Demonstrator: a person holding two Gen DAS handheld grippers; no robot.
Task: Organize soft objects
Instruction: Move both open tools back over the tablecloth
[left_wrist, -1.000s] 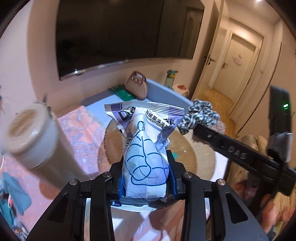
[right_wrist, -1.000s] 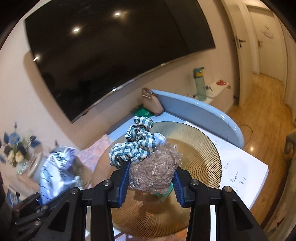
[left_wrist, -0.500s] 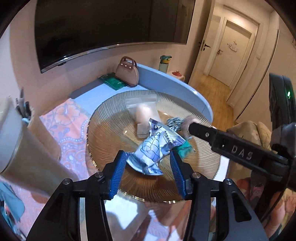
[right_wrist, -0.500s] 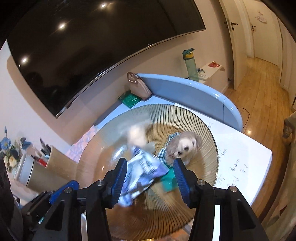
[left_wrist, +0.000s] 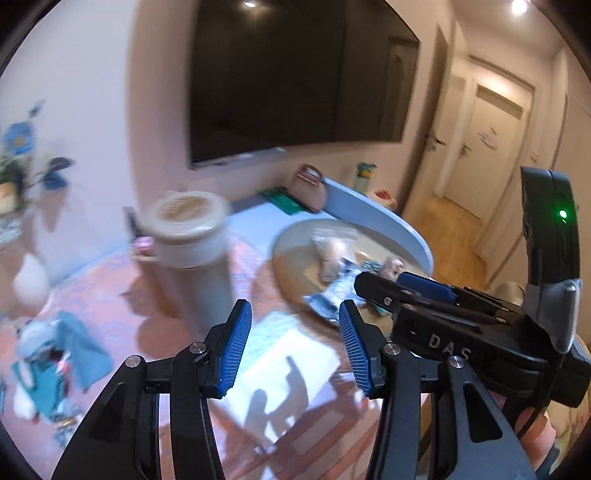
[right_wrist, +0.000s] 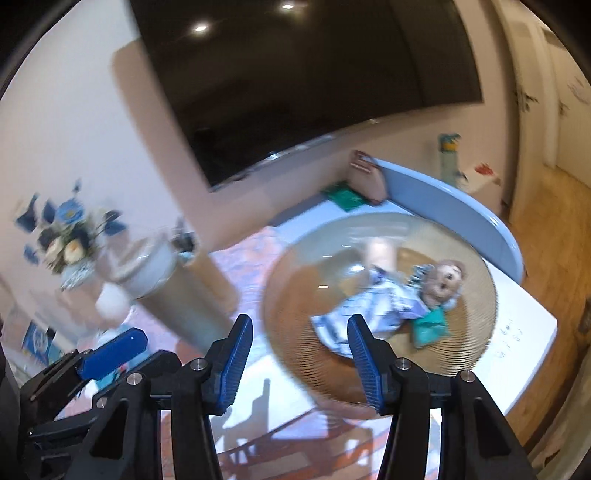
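A round ribbed golden plate (right_wrist: 476, 350) holds a blue-and-white soft pouch (right_wrist: 369, 314), a small plush dog (right_wrist: 443, 282) with a checked scrunchie, and a pale packet (right_wrist: 380, 251) at the back. The same plate (left_wrist: 291, 258) shows to the right in the left wrist view, with the pouch (left_wrist: 332, 295) on it. My left gripper (left_wrist: 291, 343) is open and empty, pulled back left of the plate. My right gripper (right_wrist: 297, 354) is open and empty, near the plate's front-left rim. The right gripper's body (left_wrist: 461, 332) crosses the left wrist view.
A tall cylinder jar (left_wrist: 188, 240) with a cork lid stands left of the plate on a pink patterned cloth (left_wrist: 122, 295). Teal soft items (left_wrist: 48, 369) lie at the far left. A brown handbag (right_wrist: 365, 177), a green book (right_wrist: 343, 199), a flower vase (right_wrist: 66, 240) and white paper (right_wrist: 517, 332) are around.
Both grippers let go over the plate and opened; the pouch and the plush dog now lie on it. Both grippers have since pulled back and swung left, blurring the views.
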